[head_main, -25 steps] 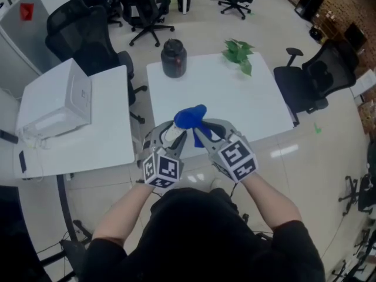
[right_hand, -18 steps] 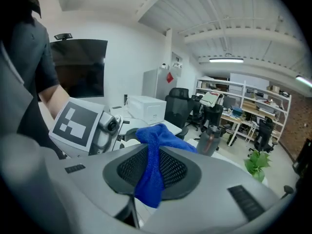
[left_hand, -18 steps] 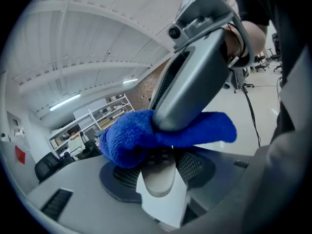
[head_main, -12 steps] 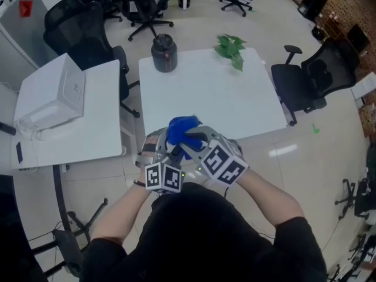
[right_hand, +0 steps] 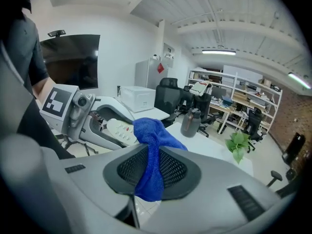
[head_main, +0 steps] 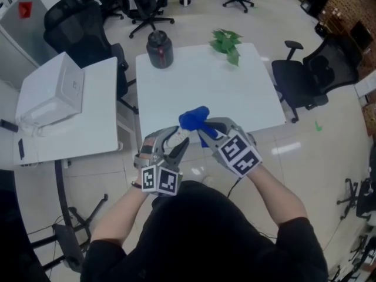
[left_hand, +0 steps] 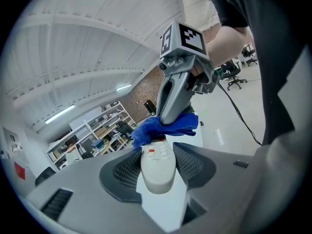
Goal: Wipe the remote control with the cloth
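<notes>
left gripper (head_main: 168, 142) clamped on near end of remote control (left_hand: 157, 163), its long axis running out past the jaws | right gripper (right_hand: 152, 167) pinching cloth (right_hand: 150, 145), draped over remote's far end | wipe likely follows that axis

The remote control (left_hand: 158, 168) is white and slim with rounded ends, and its face carries a red button and pale keys. It is clamped between the fingers of the left gripper (head_main: 175, 141), held in the air near the front edge of the tabletop (head_main: 200, 81), keys up, with its far end pointing away from that gripper. The cloth (right_hand: 150, 145) is bright blue and fleecy. It is bunched and pinched between the fingers of the right gripper (head_main: 204, 131), and its loose bundle rests on the remote control's far end.
</notes>
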